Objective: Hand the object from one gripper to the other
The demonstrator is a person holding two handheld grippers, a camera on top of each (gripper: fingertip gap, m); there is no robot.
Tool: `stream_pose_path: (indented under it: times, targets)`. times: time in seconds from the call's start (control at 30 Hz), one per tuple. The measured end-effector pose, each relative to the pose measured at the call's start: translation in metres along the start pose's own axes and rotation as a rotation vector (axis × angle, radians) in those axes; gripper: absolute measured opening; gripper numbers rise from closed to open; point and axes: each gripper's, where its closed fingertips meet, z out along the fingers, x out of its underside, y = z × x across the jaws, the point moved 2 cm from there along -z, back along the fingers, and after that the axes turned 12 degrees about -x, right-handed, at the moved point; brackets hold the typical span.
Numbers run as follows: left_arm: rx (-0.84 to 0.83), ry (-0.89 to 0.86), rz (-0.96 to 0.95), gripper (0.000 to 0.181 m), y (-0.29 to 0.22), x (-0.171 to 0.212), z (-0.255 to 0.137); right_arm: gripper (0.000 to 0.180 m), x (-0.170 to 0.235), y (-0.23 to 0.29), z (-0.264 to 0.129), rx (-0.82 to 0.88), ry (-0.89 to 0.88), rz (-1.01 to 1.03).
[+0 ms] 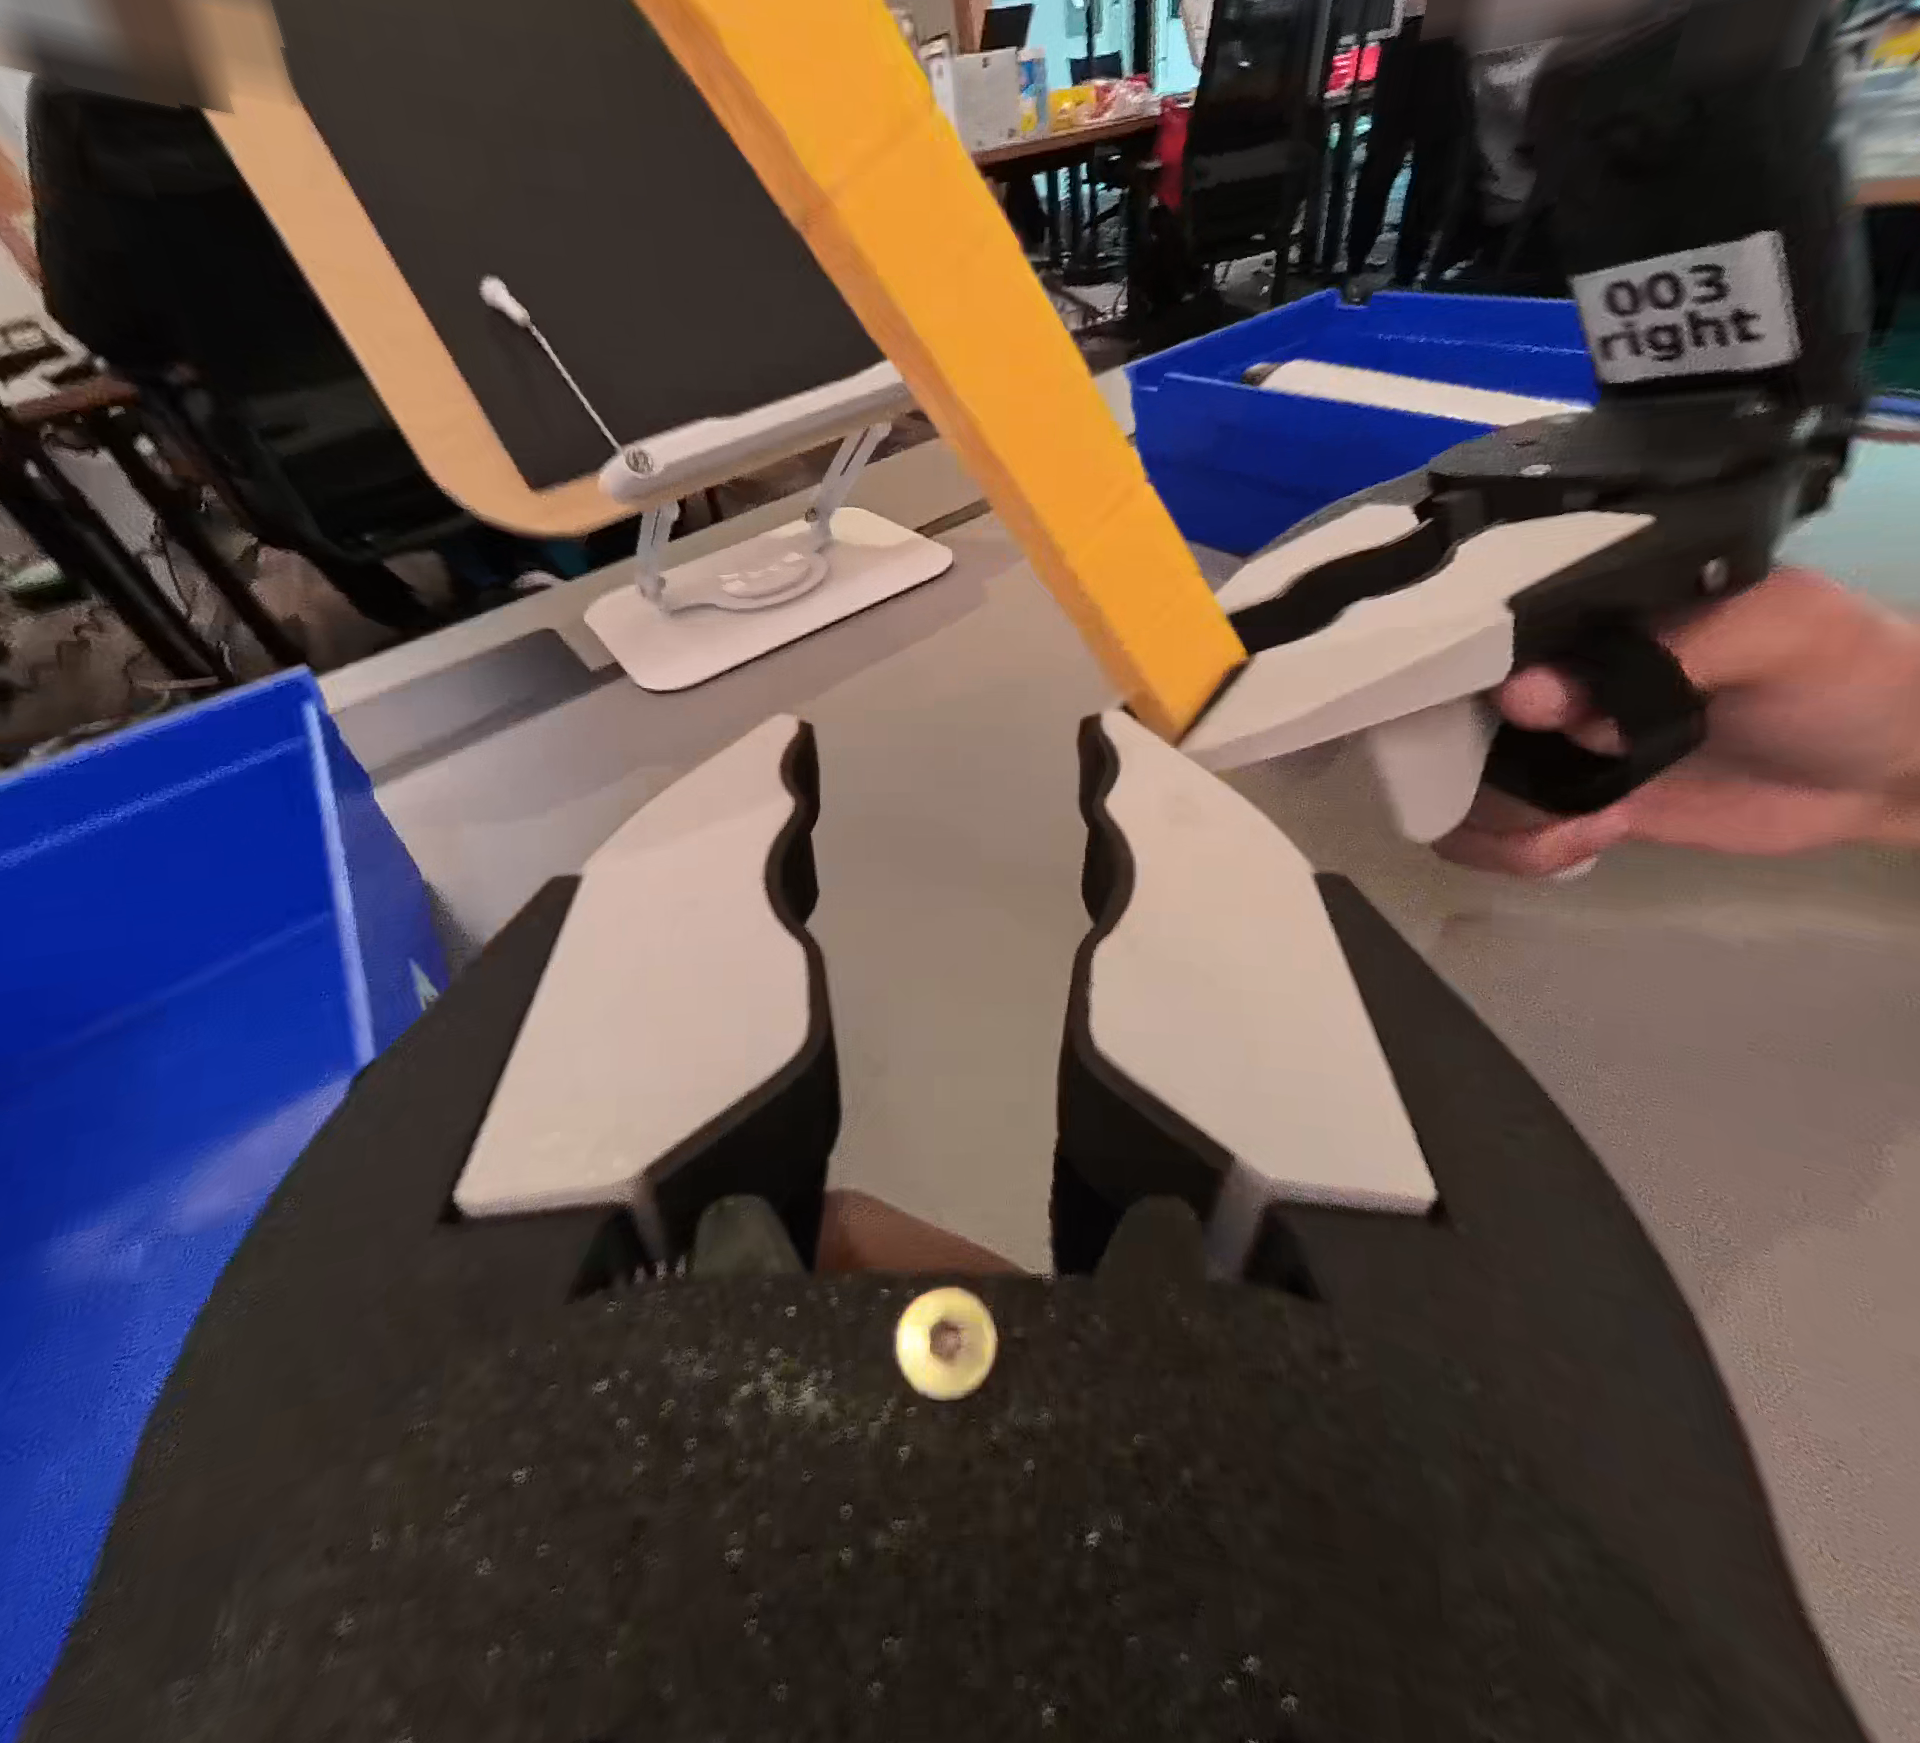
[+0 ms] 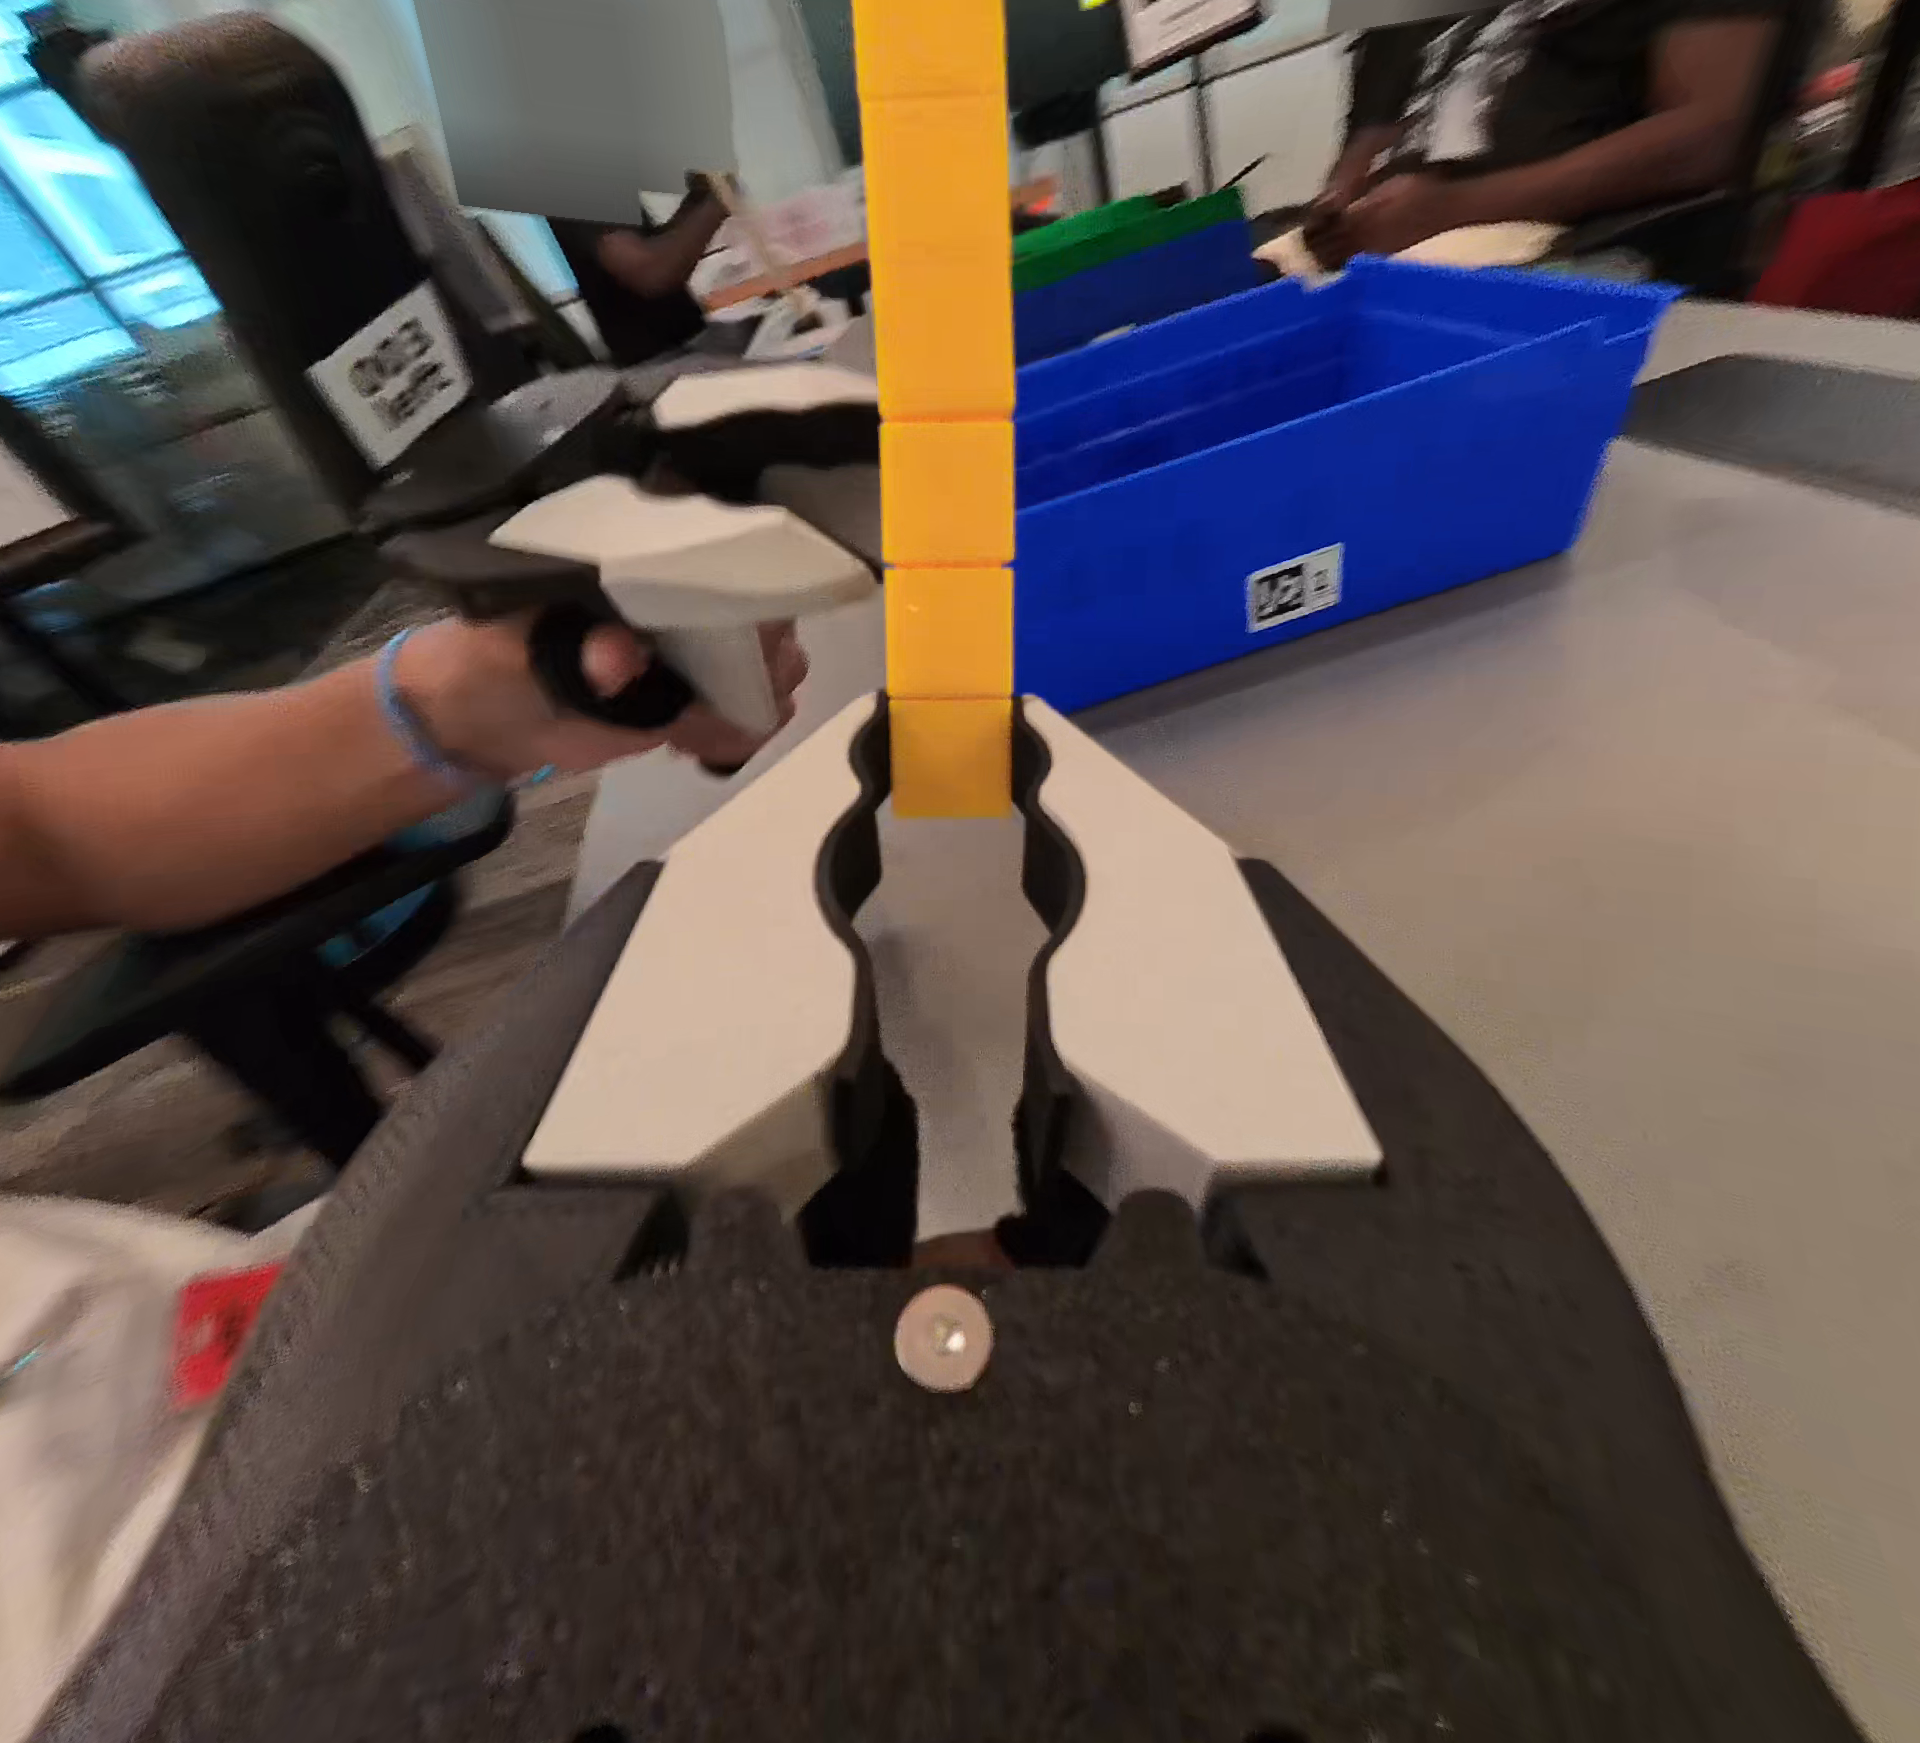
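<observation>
Right gripper clamped on the lower end of an upright yellow bar; left gripper fingers apart, empty.

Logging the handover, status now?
Right gripper shut on yellow block bar, bottom end. Left gripper open, empty, beside bar. Nothing between them; blue bin behind.

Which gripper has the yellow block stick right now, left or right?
The right gripper: its fingertips are clamped on the bottom segment of the yellow block stick. The left gripper is open and empty, its fingers spread beside the stick.
</observation>
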Motion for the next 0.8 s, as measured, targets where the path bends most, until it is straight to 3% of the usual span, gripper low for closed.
stream_pose_path:
  times: [0.17, 0.3, 0.47, 0.57, 0.8]
  targets:
    - [0.418, 0.072, -0.225, 0.060, -0.013, -0.012, -0.022, 0.021, -0.003, 0.025, -0.029, -0.313, 0.035, 0.099]
    - [0.553, 0.047, -0.330, 0.062, -0.020, -0.018, -0.032, 0.021, 0.004, 0.033, -0.045, -0.438, 0.103, 0.166]
    - [0.617, 0.068, -0.367, 0.061, -0.031, -0.023, -0.035, 0.021, 0.027, 0.038, -0.053, -0.481, 0.261, 0.182]
    - [0.648, 0.063, -0.430, 0.047, -0.031, -0.025, -0.036, 0.021, 0.035, 0.040, -0.051, -0.480, 0.313, 0.180]
    - [0.676, 0.129, -0.422, 0.041, -0.032, -0.011, -0.035, 0.021, 0.032, 0.035, -0.052, -0.460, 0.299, 0.181]
